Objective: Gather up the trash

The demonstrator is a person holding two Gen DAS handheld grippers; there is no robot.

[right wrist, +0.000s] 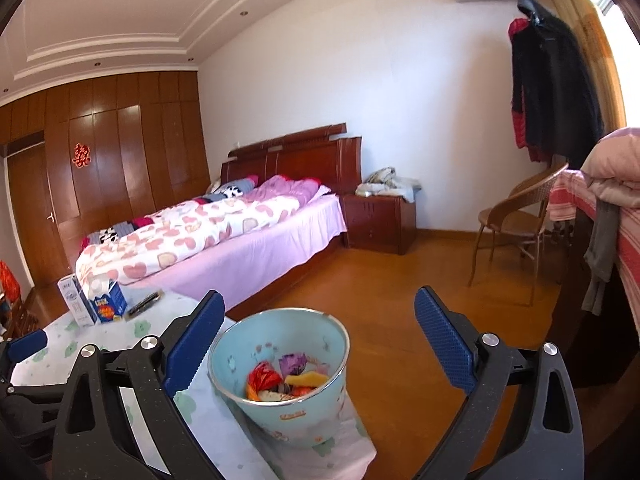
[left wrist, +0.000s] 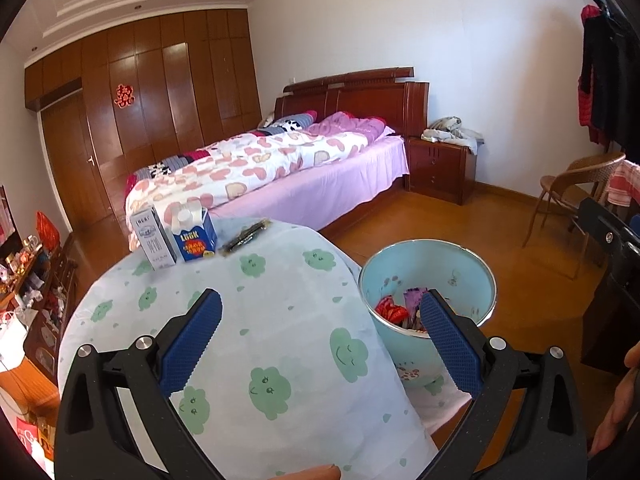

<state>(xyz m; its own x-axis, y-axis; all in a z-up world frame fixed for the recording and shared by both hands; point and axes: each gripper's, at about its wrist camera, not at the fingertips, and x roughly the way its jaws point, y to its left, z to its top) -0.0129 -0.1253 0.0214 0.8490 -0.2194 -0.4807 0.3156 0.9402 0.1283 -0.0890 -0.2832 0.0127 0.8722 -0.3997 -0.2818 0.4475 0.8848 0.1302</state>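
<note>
Two grippers, left gripper (left wrist: pixel 320 308) and right gripper (right wrist: pixel 320 312), both spread wide, empty. Trash bin (right wrist: pixel 336 360) holding wrappers (right wrist: pixel 280 380) at 6 o'clock; cartons (left wrist: pixel 172 240) at 10 o'clock on table (left wrist: pixel 280 320).

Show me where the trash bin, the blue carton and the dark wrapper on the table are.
trash bin (right wrist: pixel 280 412), right wrist view, on its light blue outer wall.
blue carton (left wrist: pixel 196 242), left wrist view, on its front face with the red label.
dark wrapper (left wrist: pixel 246 234), left wrist view, on its middle.
</note>
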